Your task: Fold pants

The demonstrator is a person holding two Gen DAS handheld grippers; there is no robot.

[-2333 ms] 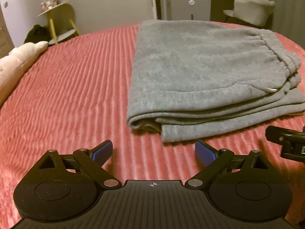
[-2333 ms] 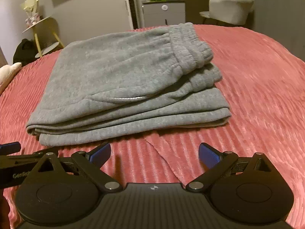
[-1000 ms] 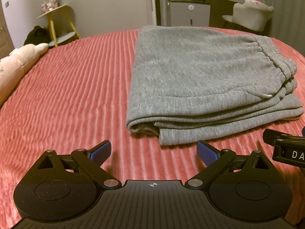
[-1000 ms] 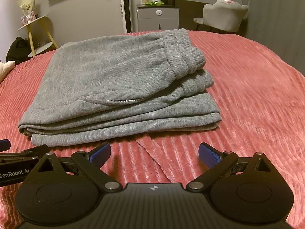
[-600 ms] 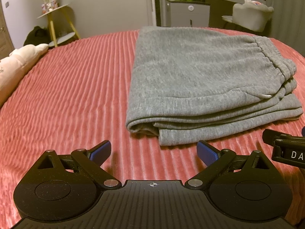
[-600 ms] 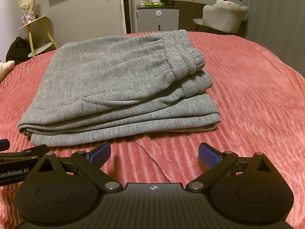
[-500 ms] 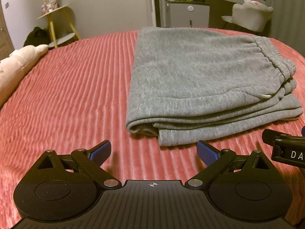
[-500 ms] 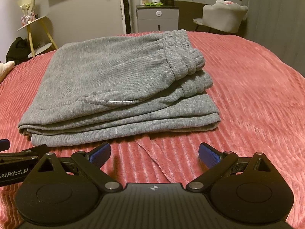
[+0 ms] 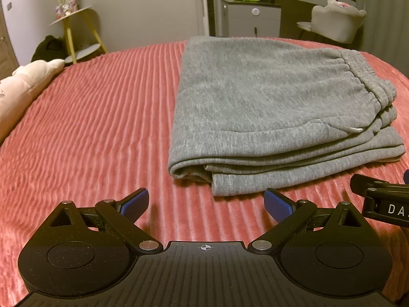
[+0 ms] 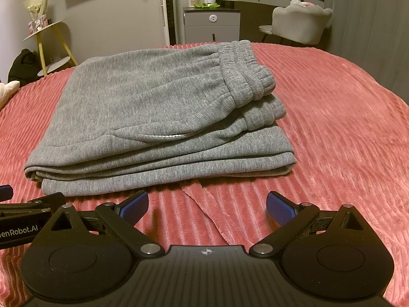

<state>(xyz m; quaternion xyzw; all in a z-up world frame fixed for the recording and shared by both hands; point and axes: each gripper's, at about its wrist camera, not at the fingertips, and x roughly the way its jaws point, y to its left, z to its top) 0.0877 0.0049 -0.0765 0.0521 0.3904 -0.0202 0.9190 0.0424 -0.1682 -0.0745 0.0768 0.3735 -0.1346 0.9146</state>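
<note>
Grey sweatpants (image 9: 271, 107) lie folded in a flat stack on the red ribbed bedspread (image 9: 89, 128), elastic waistband on the right; they also show in the right wrist view (image 10: 153, 110). My left gripper (image 9: 205, 204) is open and empty, just short of the stack's near left corner. My right gripper (image 10: 207, 206) is open and empty, just short of the stack's near edge. Each gripper's side shows at the edge of the other's view.
A small wrinkle in the bedspread (image 10: 204, 204) lies between the right fingers. A pale pillow (image 9: 23, 89) sits at the left. Beyond the bed stand a yellow side table (image 9: 74, 33), a grey cabinet (image 10: 212, 23) and a grey chair (image 10: 299, 23).
Both grippers have drawn back slightly from the folded pants since the earliest frames and have held still over the last second. The pants have not moved.
</note>
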